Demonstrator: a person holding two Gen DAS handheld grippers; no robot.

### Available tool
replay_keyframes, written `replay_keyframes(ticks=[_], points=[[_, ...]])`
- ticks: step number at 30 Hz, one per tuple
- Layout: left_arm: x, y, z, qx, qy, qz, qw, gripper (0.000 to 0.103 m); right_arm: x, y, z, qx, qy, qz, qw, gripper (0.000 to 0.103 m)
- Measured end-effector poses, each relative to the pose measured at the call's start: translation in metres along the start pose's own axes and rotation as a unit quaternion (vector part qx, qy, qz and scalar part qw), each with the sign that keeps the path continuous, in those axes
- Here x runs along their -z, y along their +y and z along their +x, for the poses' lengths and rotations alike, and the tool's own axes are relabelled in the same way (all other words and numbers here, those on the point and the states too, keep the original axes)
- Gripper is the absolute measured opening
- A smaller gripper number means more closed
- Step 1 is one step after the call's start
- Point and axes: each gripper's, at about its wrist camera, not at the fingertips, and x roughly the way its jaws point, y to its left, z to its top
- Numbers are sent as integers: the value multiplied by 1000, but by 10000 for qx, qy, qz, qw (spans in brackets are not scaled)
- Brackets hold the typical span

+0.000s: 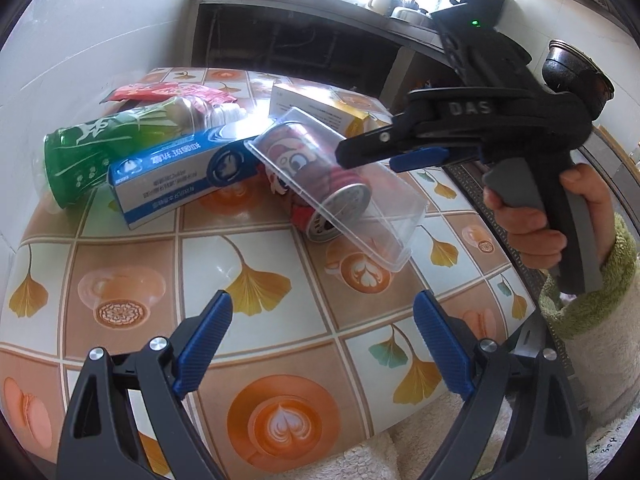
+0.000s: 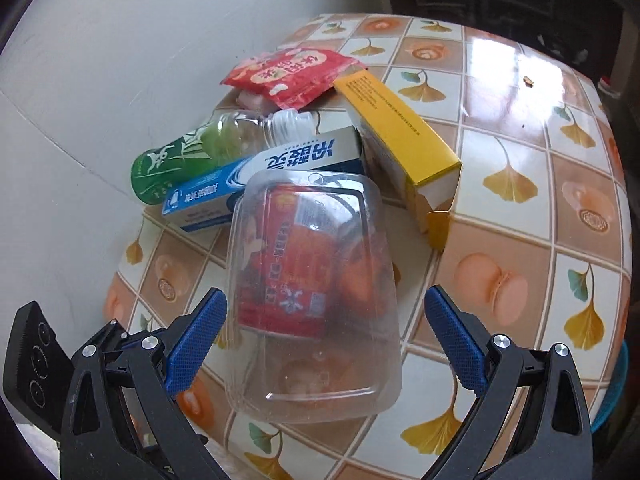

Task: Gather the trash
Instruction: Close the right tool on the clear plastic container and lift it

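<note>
- Heap of rubbish lies at the wall side of the table (image 1: 280,320), which wears a cloth printed with tiles and ginkgo leaves: green bottle (image 2: 180,152), blue-and-white carton (image 2: 248,172), yellow carton (image 2: 404,136), red sachet (image 2: 292,72), red drinks can (image 2: 296,264), clear plastic tub (image 2: 312,360).
- The tub lies tilted over the can, nearest item of the heap to both tools.
- Right gripper (image 2: 322,344): fingers spread wide, holding nothing. The tub sits directly ahead, between the two blue pads (image 2: 196,340); whether either pad touches it cannot be told.
- The tub's long axis runs away from this gripper, roughly in line with its fingers, so its narrower width faces the opening.
- Left gripper (image 1: 324,344): spread wide, empty, over bare cloth well short of the heap. The right one is nearer.
- Judgement: closing the right fingers would catch the tub's side walls; thin plastic may buckle or slip.
- Left view alone shows the right tool from the side, the hand (image 1: 532,216) on its handle, and the can's end under the tub. Right view alone shows the tub's position between the pads.
</note>
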Motion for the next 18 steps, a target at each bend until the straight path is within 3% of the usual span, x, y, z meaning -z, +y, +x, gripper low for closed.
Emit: replay_keyframes(ticks=[8, 10, 12, 18], points=[[2, 6, 1, 72, 15, -106, 9999, 90, -1, -13, 8, -289, 188, 386, 9987, 95], [3, 8, 0, 95, 0, -149, 9998, 90, -1, -11, 6, -237, 116, 379, 9989, 91], [3, 9, -1, 111, -9, -183, 9998, 90, 1, -9, 4, -298, 82, 383, 9988, 80], [5, 13, -1, 124, -17, -260, 9996, 90, 7, -5, -6, -176, -72, 347, 9992, 78]])
